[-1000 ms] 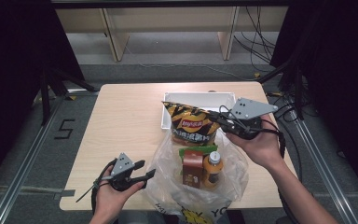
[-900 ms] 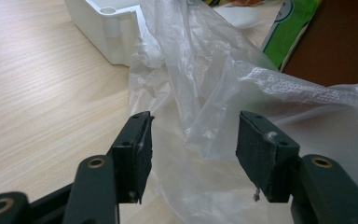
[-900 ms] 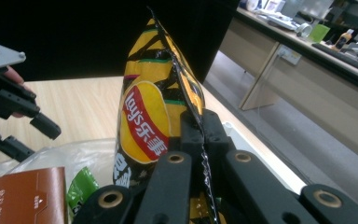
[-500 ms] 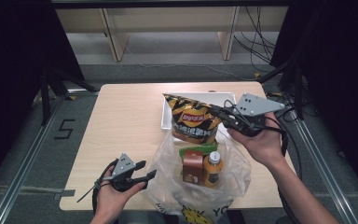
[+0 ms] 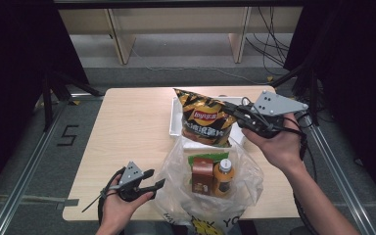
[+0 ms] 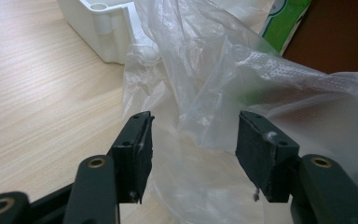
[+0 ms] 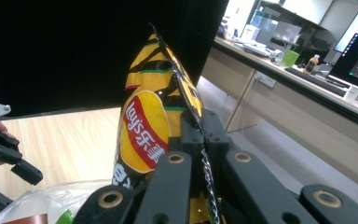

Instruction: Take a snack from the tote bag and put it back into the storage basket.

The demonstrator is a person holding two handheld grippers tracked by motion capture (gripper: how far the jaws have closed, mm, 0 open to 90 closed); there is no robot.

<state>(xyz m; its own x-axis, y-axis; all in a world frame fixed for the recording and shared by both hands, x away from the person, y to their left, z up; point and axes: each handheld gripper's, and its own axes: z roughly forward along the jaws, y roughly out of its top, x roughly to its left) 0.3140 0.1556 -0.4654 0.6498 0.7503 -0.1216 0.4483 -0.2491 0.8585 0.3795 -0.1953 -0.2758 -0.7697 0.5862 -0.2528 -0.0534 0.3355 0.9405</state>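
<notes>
Surroundings: pale wood worktop (image 5: 127, 127) on a grey floor, dark curtains at both sides, light wooden furniture past the far edge.
Chip bag (image 5: 205, 119): black and yellow with a red logo, lifted clear of the worktop, upright over the white tray, near the far right part of the worktop.
Right gripper (image 5: 237, 114): fingers closed tight on the crimped side seam of the chip bag; seen pinched between them in the right gripper view (image 7: 200, 140).
Left gripper (image 5: 152, 179): near the front edge, left of the bag; fingers wide apart, clear film lying between them in the left gripper view (image 6: 193, 135), pads not pressing on it.
Plastic bag (image 5: 176, 176): clear, crumpled, mouth open, at the front edge right of centre.
Inside the plastic bag: brown carton (image 5: 201, 174) and orange bottle (image 5: 222, 175), side by side.
White tray (image 5: 176, 120): behind the plastic bag, touching its film.
</notes>
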